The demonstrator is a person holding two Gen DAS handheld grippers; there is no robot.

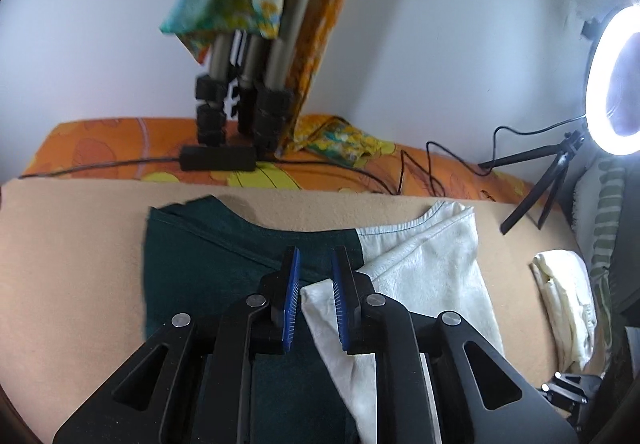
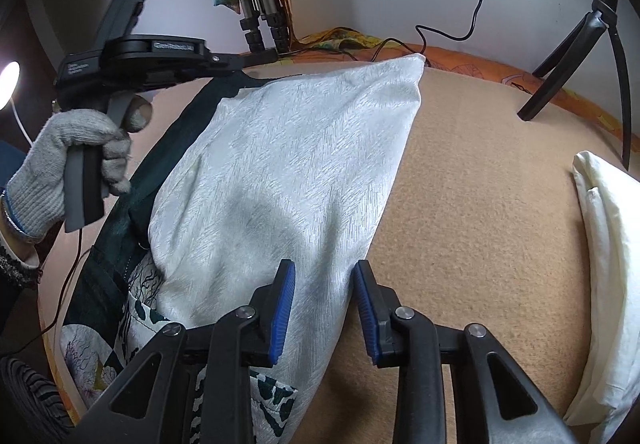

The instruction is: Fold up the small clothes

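A dark green and white garment (image 1: 248, 268) lies partly folded, its white half (image 2: 280, 172) uppermost.

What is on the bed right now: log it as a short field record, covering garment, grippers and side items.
surface: tan blanket
garment: dark green and white garment, white part folded over the green
left gripper: open, over the green-white boundary, holding nothing
right gripper: open, at the white fabric's near right edge
side item: folded cream cloth at right
background: ring light, tripod legs
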